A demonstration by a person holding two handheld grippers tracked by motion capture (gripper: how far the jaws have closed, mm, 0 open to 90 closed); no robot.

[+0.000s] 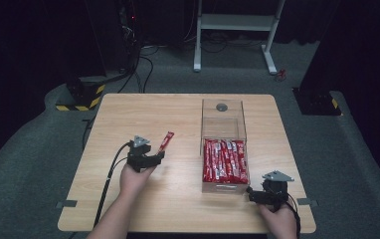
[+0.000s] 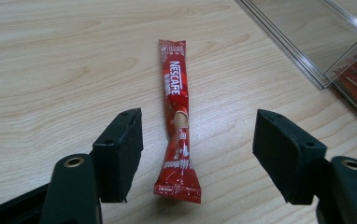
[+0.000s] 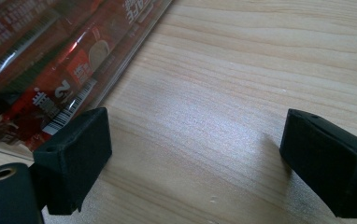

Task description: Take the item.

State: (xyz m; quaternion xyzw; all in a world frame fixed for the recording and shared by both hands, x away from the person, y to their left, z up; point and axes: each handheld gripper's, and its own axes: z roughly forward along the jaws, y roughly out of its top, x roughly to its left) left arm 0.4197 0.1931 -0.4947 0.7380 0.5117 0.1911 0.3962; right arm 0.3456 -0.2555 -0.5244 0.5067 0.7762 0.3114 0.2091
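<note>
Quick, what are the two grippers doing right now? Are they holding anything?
Left gripper: open, holding nothing; the coffee sachet lies loose between its jaws.
Right gripper: open, holding nothing, beside the clear box.

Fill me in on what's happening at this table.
A person works at a wooden table with a gripper in each hand. The left gripper is open, a single red Nescafe stick lying flat on the wood between its jaws without touching them. A clear box at the right holds a row of the same red sticks. The right gripper rests open beside that box's near end, with nothing between its jaws.
</note>
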